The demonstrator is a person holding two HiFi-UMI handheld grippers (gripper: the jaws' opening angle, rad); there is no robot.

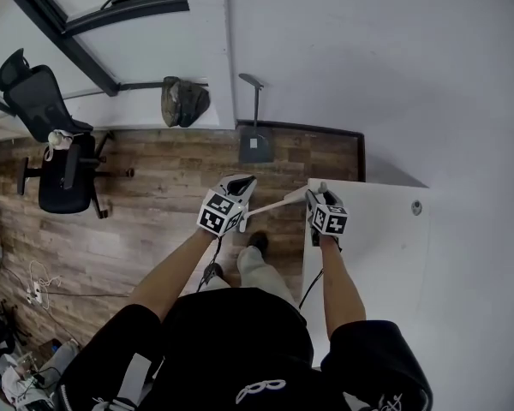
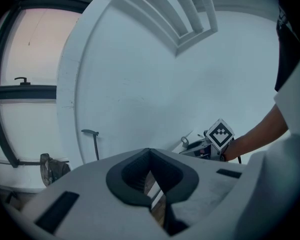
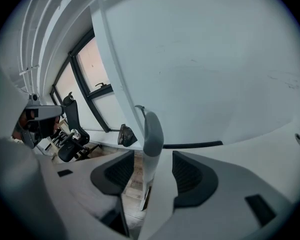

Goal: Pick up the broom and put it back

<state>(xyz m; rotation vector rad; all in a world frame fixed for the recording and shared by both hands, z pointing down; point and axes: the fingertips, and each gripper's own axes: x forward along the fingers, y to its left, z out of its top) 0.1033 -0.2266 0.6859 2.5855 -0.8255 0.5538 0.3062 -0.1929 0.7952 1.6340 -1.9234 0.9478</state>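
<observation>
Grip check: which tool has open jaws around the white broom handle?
The right tool: jaws stand clear of the white broom handle between them; the left tool grips it.

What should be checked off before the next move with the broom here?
1. Left gripper gripping the broom handle: ok, its jaws are closed around it.
2. Right gripper off the handle: ok, its jaws are wide apart and the handle's top end stands between them untouched.
3. Likely put-back spot in sight: ok, the upright dustpan stands at the wall ahead.
4. Broom head free of the floor: cannot tell, it is hidden below the grippers.
5. Handle clear of the white table: cannot tell; in the head view its top end lies over the table's corner.
</observation>
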